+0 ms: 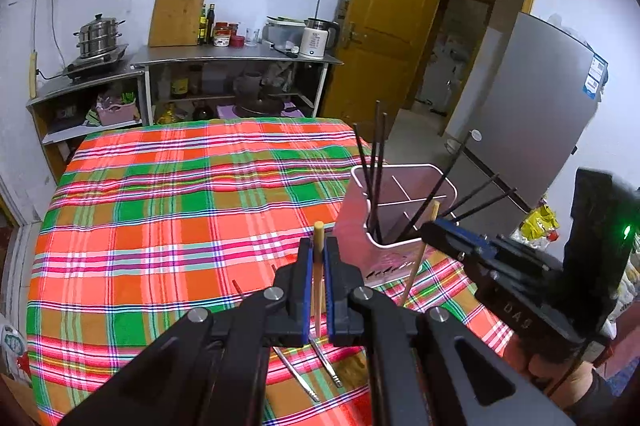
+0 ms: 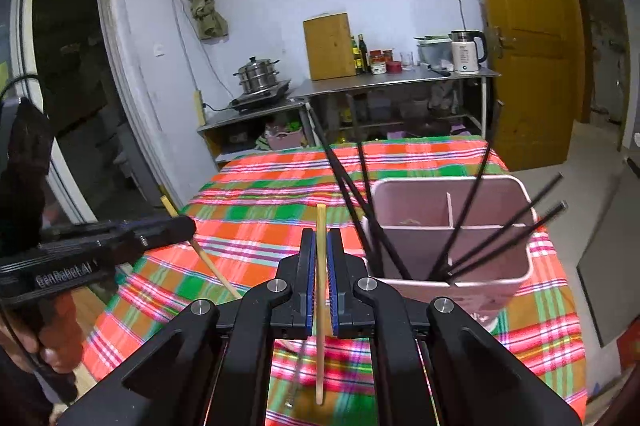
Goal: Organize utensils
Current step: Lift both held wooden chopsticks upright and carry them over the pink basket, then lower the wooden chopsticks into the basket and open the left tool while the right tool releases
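Left gripper (image 1: 319, 258) fingers clamped on pale wooden chopstick (image 1: 318, 282), stick upright between blue pads, tip poking above them

Right gripper (image 2: 321, 258) likewise closed tight on second wooden chopstick (image 2: 320, 306) — held near vertical, lower end hanging over table (image 2: 248, 210)

Pink divided holder (image 2: 452, 246) stands on plaid cloth near table's right edge, just beside right gripper; black chopsticks (image 2: 500, 238) lean out of its near compartments

Two metal chopsticks (image 1: 304, 376) lie flat on cloth under left gripper — near holder, not touching it
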The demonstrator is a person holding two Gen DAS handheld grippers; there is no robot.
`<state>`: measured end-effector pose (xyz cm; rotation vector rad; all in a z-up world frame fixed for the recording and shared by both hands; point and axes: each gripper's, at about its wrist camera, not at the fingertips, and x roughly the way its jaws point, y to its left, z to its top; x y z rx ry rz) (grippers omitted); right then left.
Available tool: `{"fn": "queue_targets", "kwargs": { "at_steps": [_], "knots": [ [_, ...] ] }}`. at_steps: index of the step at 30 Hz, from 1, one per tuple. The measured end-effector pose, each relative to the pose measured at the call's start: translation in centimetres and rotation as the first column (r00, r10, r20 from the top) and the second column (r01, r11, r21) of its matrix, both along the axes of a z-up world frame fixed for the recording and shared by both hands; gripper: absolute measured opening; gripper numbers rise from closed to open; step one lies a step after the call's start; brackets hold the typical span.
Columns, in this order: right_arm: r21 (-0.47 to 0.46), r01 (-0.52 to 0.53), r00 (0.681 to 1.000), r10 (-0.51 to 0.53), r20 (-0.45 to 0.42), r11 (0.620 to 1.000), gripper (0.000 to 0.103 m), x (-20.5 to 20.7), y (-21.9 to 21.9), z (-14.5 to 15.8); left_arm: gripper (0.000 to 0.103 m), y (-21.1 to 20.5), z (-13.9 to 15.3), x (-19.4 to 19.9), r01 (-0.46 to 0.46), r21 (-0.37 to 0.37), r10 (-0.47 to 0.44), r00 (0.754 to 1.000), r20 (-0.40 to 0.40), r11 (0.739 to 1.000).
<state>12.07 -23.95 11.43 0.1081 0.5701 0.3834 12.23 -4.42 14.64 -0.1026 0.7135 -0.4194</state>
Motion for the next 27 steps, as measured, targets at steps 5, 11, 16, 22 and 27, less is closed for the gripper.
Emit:
{"fn": "queue_targets", "kwargs": {
  "at_steps": [5,11,16,22,27],
  "knots": [
    [-0.01,0.01,1.0,-0.01,-0.024,1.0,0.005,-0.6,-0.8,-1.5,0.006,-0.9,-0.4,0.0,0.016,0.003,-0.016,1.0,-0.011,1.0],
    [-0.016,0.021,1.0,-0.021,-0.021,1.0,0.005,-2.5,-1.6,-1.8,0.006,-2.0,-0.7,-0.2,0.036,0.001,-0.036,0.999,-0.019,0.999],
    [-0.014,0.031,0.999,-0.031,-0.015,0.999,0.005,-4.1,-2.5,-1.6,0.006,-2.6,-0.7,-0.7,0.052,-0.005,-0.052,0.998,-0.025,0.999],
    [-0.012,0.051,0.999,-0.05,0.02,0.999,0.005,-5.1,-3.3,-0.2,0.006,-3.1,0.6,-0.9,0.065,-0.019,-0.065,0.998,-0.013,0.998],
    [0.005,0.086,0.993,-0.086,0.079,0.996,0.005,-4.9,-4.3,2.2,0.006,-3.8,2.8,-0.3,0.079,-0.041,-0.078,0.997,0.022,0.996]
  ]
}}
